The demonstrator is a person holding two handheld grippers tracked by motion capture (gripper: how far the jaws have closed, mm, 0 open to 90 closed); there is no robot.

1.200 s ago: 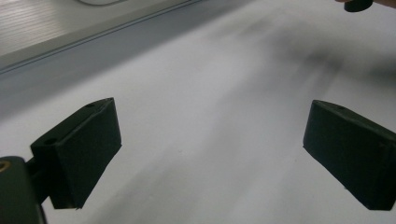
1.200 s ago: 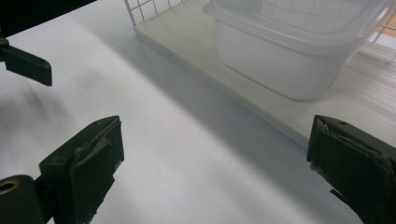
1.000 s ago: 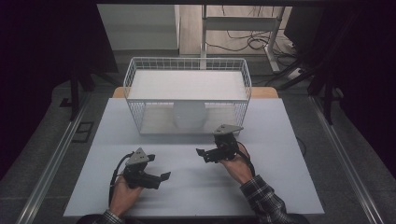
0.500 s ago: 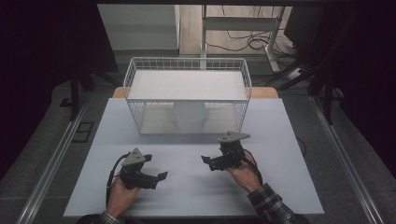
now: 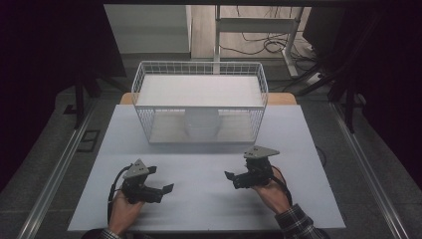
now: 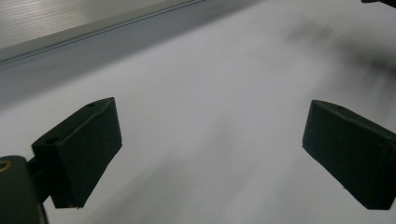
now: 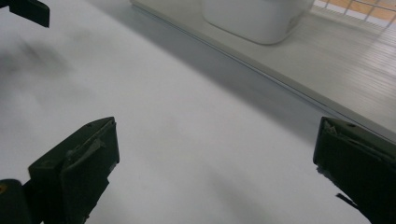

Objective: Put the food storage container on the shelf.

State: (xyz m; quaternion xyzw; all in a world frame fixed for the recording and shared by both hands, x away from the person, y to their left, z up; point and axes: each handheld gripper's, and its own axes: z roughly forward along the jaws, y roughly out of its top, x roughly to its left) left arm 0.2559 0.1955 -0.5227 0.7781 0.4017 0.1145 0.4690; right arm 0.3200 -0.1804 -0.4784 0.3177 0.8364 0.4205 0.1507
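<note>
In the high view, the left gripper [image 5: 166, 188] and the right gripper [image 5: 230, 176] both rest low over the white table [image 5: 209, 199], near its front edge, and their jaws point toward each other with bare table between them. Neither one holds anything. The nearest thing is the white container [image 5: 201, 123]; it stands on the lower shelf of the wire basket [image 5: 149, 127] at the back half of the table, well apart from both grippers, and a white panel covers the basket's upper level. In the left gripper view, the two black jaws are spread wide with nothing between them, and only table surface lies ahead; the tip of the other gripper shows at the top right corner. In the right gripper view, the jaws are also wide apart and empty, and the container [image 7: 254, 16] stands ahead on the shelf, behind the shelf's front edge [image 7: 261, 77]. I judge the step in hand is a reach toward the container, and the right gripper is better placed for it. To do it well, it should lift a little over the shelf's edge, go in level under the upper panel, and keep the jaws open until they stand on both sides. The room in front is free; inside the basket it is low and narrow.
</note>
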